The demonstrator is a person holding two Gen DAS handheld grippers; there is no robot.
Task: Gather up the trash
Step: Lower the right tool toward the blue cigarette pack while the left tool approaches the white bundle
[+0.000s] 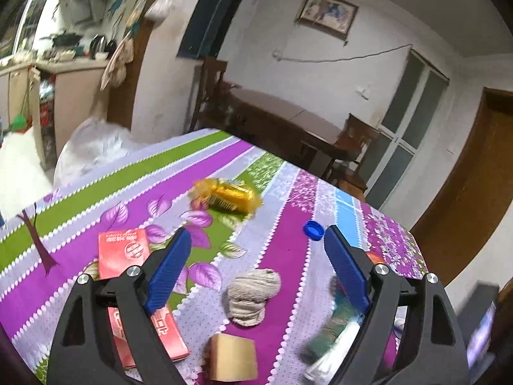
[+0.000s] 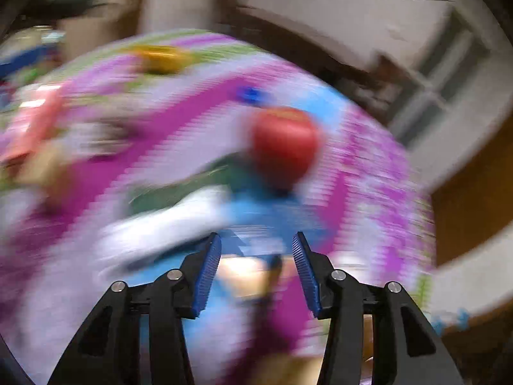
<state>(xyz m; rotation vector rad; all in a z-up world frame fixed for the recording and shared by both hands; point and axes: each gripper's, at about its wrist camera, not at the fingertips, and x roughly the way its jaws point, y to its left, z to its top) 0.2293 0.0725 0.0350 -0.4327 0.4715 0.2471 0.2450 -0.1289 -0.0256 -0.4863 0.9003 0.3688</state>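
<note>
- My left claw (image 1: 256, 240) stands wide with nothing between its blue pads; it hangs above the striped tablecloth (image 1: 282, 256), where the rubbish is scattered.
- Straight ahead, between my fingers, lies a crumpled grey wad (image 1: 251, 295). It looks soft and light; I judge it will squash under the pads, so I would pinch it across its thick middle.
- Farther off sits a gold foil wrapper (image 1: 229, 196), crinkly and probably slippery; a fold at its edge seems the best hold.
- A blue bottle cap (image 1: 314, 230) lies just beside my right-hand finger (image 1: 348, 269): small, stiff, low to the cloth, and likely to skid unless taken by its rim.
- Nearest me, a tan block (image 1: 232, 357) and a red booklet (image 1: 123, 252); the booklet lies flat and partly under my left-hand finger, hard to lift except by an edge.
- My right claw (image 2: 256, 272) is narrower but not closed, and I see nothing pinched in it. Its view is badly smeared.
- Ahead of it lie a red round thing (image 2: 285, 141) and something white and long (image 2: 166, 224), perhaps a bottle; I cannot tell more.
</note>
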